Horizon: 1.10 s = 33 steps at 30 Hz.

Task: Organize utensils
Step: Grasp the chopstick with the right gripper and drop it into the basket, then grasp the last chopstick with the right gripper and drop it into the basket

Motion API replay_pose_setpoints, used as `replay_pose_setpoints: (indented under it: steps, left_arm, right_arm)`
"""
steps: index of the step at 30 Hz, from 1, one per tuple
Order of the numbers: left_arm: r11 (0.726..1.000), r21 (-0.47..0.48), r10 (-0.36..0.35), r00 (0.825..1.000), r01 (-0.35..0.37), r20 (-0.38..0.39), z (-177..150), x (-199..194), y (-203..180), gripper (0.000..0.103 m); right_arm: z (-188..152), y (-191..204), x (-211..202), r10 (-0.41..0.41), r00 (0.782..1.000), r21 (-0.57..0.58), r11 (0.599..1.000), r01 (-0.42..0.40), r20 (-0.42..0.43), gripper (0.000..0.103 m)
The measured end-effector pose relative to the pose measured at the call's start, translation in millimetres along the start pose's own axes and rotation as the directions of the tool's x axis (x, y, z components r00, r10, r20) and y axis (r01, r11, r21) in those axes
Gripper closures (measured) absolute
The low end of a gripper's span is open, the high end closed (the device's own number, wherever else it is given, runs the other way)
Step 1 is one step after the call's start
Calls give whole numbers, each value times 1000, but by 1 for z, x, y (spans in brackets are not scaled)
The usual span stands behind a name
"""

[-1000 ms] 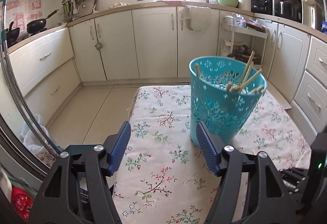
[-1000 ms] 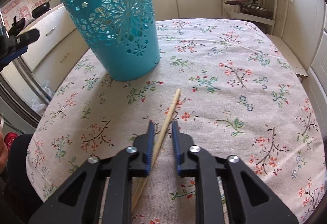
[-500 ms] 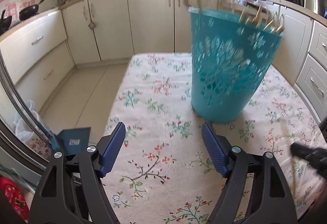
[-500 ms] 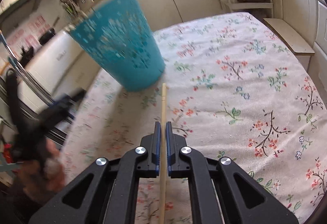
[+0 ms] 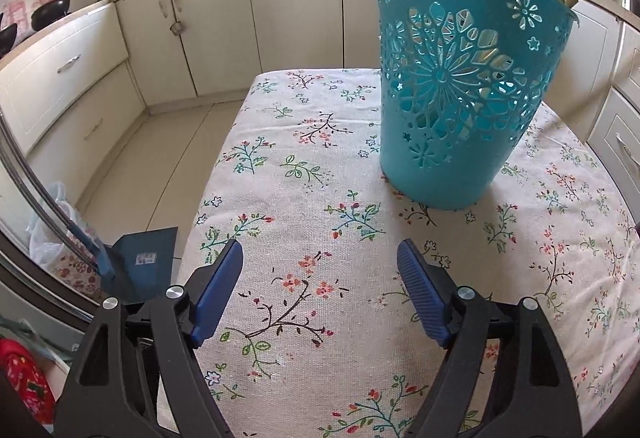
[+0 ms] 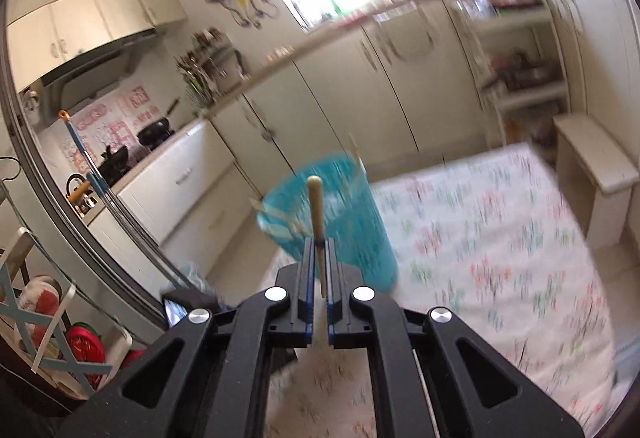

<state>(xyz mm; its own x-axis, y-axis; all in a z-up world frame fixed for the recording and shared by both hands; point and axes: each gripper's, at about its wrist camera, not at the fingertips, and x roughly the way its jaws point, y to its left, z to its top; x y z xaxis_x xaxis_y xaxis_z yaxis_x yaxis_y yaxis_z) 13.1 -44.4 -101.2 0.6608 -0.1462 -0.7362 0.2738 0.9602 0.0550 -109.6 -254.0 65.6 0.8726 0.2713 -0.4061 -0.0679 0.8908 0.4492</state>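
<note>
The left gripper (image 5: 320,270) has dropped lower toward the table (image 5: 304,222) than a second ago, and its jaws have spread a bit wider. They are open with nothing between them, only flowery cloth below. It tilts down at the cloth, and the blue basket (image 5: 460,142) now stands ahead of it and off to its right, near but not touching. Wooden sticks poke out of the basket's top.

The right gripper (image 6: 319,250) has changed more. A second ago its jaws sat open around a chopstick (image 6: 316,210) lying on the table. Now they are squeezed shut on it and the stick is up in the air. The stick points forward out of the jaws, with the blue basket (image 6: 360,238) right behind it. The gripper tips only a little downward. So the pick-up looks done, and dropping the stick into the basket is probably next.
</note>
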Motion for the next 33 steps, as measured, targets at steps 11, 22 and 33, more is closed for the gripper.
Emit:
replay_pose_setpoints:
  steps: [11,22,33]
  left_arm:
    - [1000,-2,-10,1000,10,-6,1,2,1,27]
    - [1000,-12,-19,1000,19,-14,2,5,5,26]
    - [1000,0,-6,1000,6,-31,1,9,2,24]
  right_arm:
    - [87,51,13,0,992,-196,980,25,125,99]
    - [67,17,59,-94,995,-186,978,96,21,93]
    - [-36,-120,93,-528,797,-422,820,388,-294,58]
